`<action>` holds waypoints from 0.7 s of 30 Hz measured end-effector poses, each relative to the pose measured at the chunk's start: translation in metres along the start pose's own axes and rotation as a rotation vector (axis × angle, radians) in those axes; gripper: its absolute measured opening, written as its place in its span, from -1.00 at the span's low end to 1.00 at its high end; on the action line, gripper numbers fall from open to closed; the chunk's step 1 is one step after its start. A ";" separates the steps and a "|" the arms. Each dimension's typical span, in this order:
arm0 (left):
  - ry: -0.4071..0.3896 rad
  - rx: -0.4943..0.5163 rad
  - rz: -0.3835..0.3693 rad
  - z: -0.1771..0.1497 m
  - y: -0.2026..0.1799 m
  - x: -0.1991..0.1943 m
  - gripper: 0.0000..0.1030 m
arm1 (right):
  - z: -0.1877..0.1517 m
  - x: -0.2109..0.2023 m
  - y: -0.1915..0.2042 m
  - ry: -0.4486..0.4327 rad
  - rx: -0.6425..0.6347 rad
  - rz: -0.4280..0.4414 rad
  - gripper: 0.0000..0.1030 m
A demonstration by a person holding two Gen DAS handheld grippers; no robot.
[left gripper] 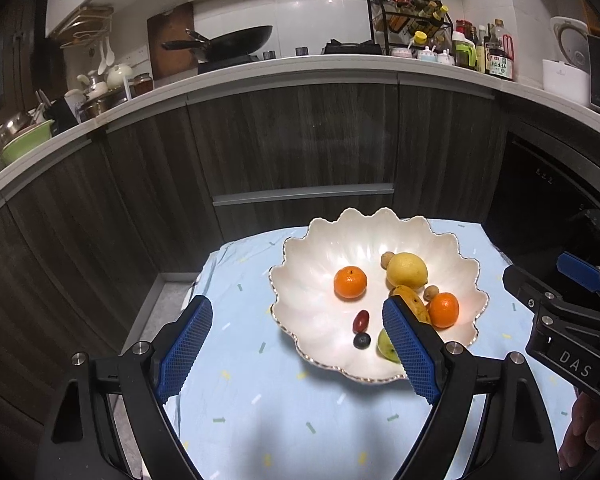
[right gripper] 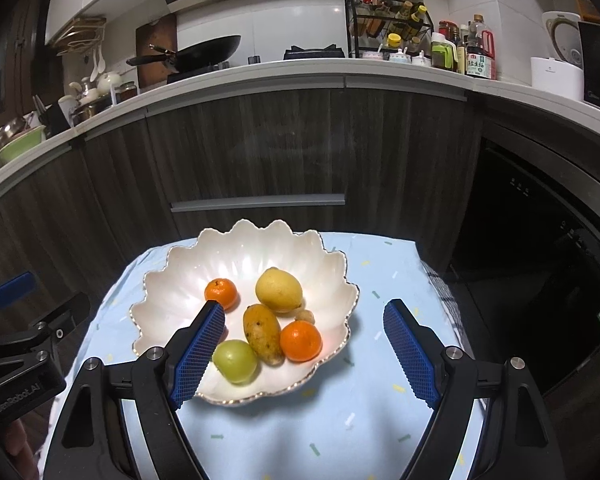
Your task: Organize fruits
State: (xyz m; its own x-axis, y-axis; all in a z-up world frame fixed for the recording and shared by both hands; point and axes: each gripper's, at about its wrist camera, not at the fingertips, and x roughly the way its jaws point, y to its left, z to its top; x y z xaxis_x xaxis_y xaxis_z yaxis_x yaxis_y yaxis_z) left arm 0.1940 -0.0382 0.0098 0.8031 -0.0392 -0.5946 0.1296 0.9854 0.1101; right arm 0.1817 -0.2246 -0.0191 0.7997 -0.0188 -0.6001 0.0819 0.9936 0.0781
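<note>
Left tool (left gripper: pixel 296 344) and right tool (right gripper: pixel 304 348) are hanging wide open, gripping nothing. Fruits are sitting ahead in scalloped bowl (right gripper: pixel 160 280): lemon (right gripper: pixel 279 289), mango (right gripper: pixel 262 334), tangerines. Likely light, round, slippery; pinch across the middle.

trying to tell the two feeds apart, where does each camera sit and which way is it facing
Left wrist: on the left gripper, looking down and forward at the white bowl of fruit; its own open blue fingers show, the right gripper at right.
Right wrist: on the right gripper, same downward aim; open fingers, the left gripper at left.
Shared: bowl, lemon, blue cloth, kitchen counter.
</note>
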 end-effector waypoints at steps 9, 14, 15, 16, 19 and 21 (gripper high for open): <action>0.005 -0.018 0.003 -0.016 0.004 -0.028 0.70 | -0.010 -0.030 0.003 -0.027 -0.012 -0.004 0.66; 0.002 -0.028 0.016 -0.026 0.007 -0.040 0.70 | -0.019 -0.044 0.005 -0.035 -0.029 -0.004 0.66; 0.002 -0.029 0.019 -0.029 0.008 -0.043 0.70 | -0.020 -0.046 0.005 -0.035 -0.030 -0.005 0.66; 0.002 -0.030 0.019 -0.031 0.008 -0.046 0.70 | -0.023 -0.049 0.004 -0.034 -0.027 -0.003 0.66; 0.002 -0.031 0.024 -0.039 0.009 -0.054 0.75 | -0.030 -0.055 0.005 -0.031 -0.022 0.000 0.66; 0.000 -0.034 0.025 -0.044 0.009 -0.059 0.76 | -0.036 -0.060 0.006 -0.025 -0.029 0.004 0.66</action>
State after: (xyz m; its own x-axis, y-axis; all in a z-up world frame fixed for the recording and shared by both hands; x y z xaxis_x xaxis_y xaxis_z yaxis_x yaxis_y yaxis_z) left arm 0.1227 -0.0193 0.0107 0.8057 -0.0146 -0.5921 0.0898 0.9911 0.0979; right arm 0.1129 -0.2138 -0.0114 0.8146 -0.0171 -0.5797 0.0616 0.9965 0.0573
